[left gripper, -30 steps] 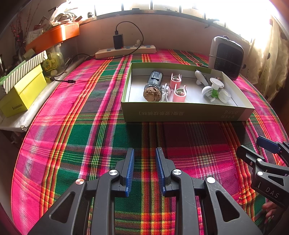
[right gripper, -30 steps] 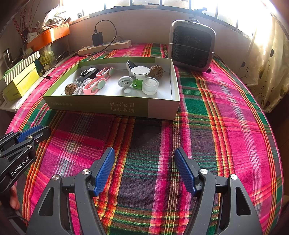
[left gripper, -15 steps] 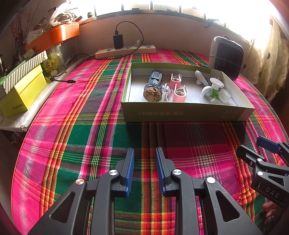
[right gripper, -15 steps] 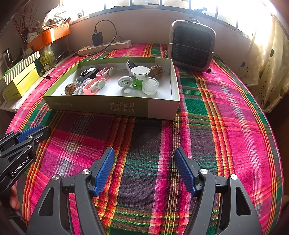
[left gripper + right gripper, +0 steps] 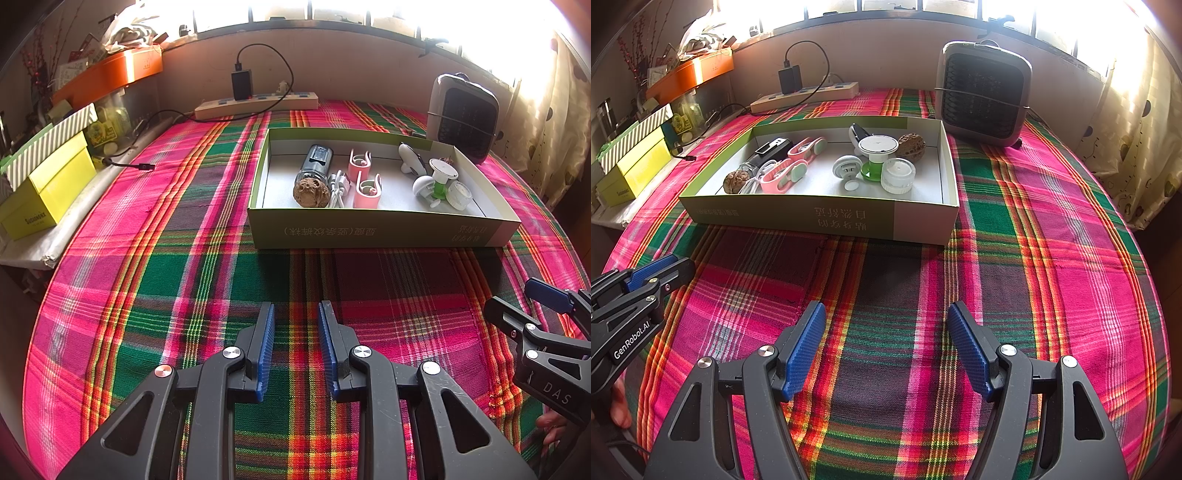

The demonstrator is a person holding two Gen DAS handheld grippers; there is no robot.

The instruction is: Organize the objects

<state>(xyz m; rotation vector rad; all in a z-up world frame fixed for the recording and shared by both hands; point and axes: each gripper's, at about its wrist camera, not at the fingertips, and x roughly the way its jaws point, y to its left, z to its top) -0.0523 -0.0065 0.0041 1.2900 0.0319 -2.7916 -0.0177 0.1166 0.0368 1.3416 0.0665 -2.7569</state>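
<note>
Nearest, the left hand-held gripper is held over the plaid tablecloth with its jaws narrowly parted and nothing between them. The right hand-held gripper is held beside it, spread wide and empty. Farther on, a shallow green box is seen on the table, with walnuts, pink clips and a white cable inside. Beyond it a small heater and a power strip are set.

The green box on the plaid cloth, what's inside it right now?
Inside the green box: two walnuts, two pink clips, a dark cylinder, a white cable, a white cup and small white-and-green plastic pieces. The near wall hides the floor just behind it.
</note>
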